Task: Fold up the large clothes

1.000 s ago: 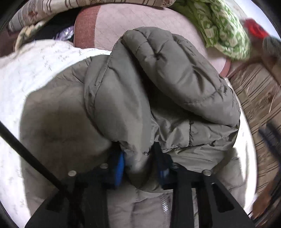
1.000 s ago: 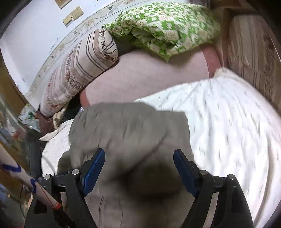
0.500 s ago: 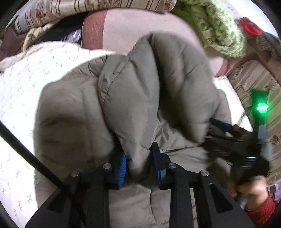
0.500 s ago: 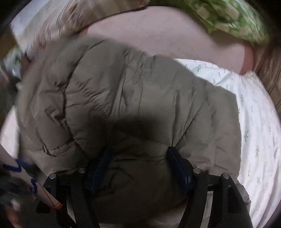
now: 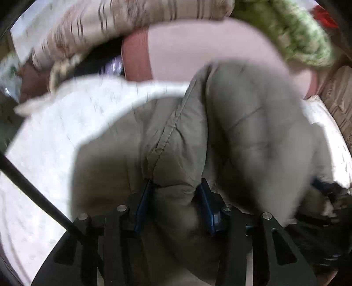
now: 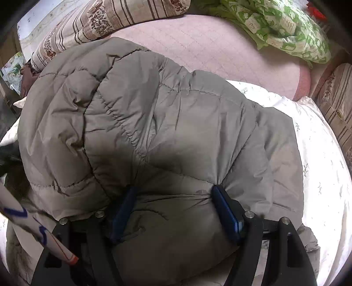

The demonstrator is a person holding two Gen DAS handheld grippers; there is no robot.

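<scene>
A grey-brown puffy quilted jacket lies bunched on a white sheet; it also shows, blurred, in the left wrist view. My left gripper is shut on a thick fold of the jacket, the blue pads pressing its sides. My right gripper is closed on a wide puffy bulge of the jacket, with the fabric pinched and creased at both blue pads. The other gripper shows dimly at the right edge of the left wrist view.
A pink quilted mattress lies behind the jacket. A striped floral pillow is at the back left and a green patterned quilt at the back right. A striped padded bed side runs on the right. A white pole crosses bottom left.
My right gripper came down over the jacket and closed on a bulge of it. My left gripper kept its hold and moved, the view now blurred, with the jacket shifted right.
</scene>
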